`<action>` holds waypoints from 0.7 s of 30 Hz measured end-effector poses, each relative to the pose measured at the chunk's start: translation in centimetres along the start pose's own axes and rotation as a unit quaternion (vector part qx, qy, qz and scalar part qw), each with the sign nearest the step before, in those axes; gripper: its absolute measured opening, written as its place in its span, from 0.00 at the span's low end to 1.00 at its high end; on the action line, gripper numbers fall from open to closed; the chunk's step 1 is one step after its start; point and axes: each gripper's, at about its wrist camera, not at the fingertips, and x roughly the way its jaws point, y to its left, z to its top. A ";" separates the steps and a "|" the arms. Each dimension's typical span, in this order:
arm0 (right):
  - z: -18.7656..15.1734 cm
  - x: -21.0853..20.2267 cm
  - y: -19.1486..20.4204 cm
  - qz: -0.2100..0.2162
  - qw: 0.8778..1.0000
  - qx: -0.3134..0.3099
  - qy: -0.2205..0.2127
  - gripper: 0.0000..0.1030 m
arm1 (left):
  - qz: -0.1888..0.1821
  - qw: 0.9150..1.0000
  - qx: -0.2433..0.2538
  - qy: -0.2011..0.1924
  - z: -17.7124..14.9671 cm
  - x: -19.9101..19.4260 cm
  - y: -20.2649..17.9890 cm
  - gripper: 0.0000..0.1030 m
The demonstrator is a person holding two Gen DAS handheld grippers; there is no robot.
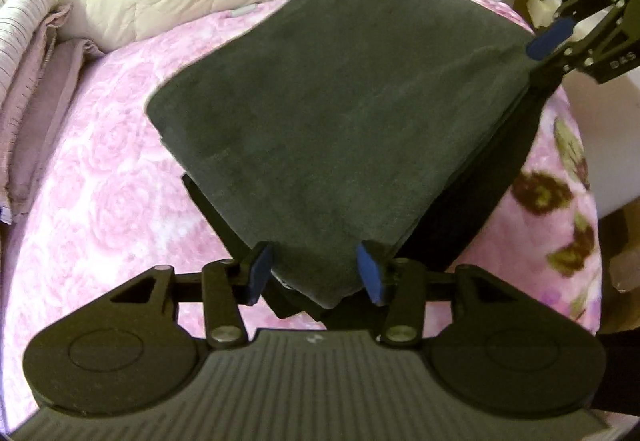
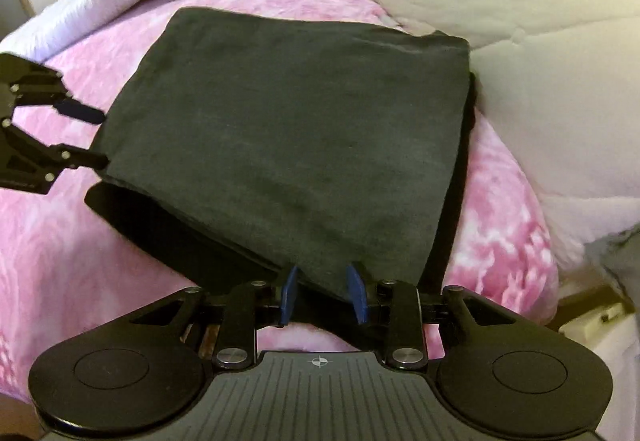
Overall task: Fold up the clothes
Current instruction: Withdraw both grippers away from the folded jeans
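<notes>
1. Dark grey garment [image 1: 340, 113]: lies on the bed, over a pink rose-print blanket [image 1: 100, 181], already doubled into a rough rectangle. Its upper layer is raised along the near edge, exposing a darker lower layer [image 2: 168, 225] beneath.
2. Left gripper [image 1: 316, 273]: blue pads sit either side of one near corner of the upper layer. The jaws stand fairly wide; whether they pinch the cloth cannot be told.
3. Right gripper [image 2: 323, 293]: the jaws are narrower, with the other near corner between the pads; it appears to be held, though contact is not clearly shown.
4. Surroundings: a cream quilted duvet [image 2: 520, 41] is bunched just beyond the garment's far edge, with striped folded linen [image 1: 24, 25] off to one side.
5. Step in hand, by judgement: a further fold, with both near corners lifted together.
6. Next move calls for: carrying both corners evenly towards the far edge, keeping the raised edge taut and level, so the layers align without dragging the lower layer or running into the duvet.
</notes>
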 end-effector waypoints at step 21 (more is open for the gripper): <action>-6.5 -15.7 7.2 -0.029 0.970 0.238 -0.045 0.72 | -0.016 0.971 -0.236 -0.023 -6.1 -15.7 -3.5 0.76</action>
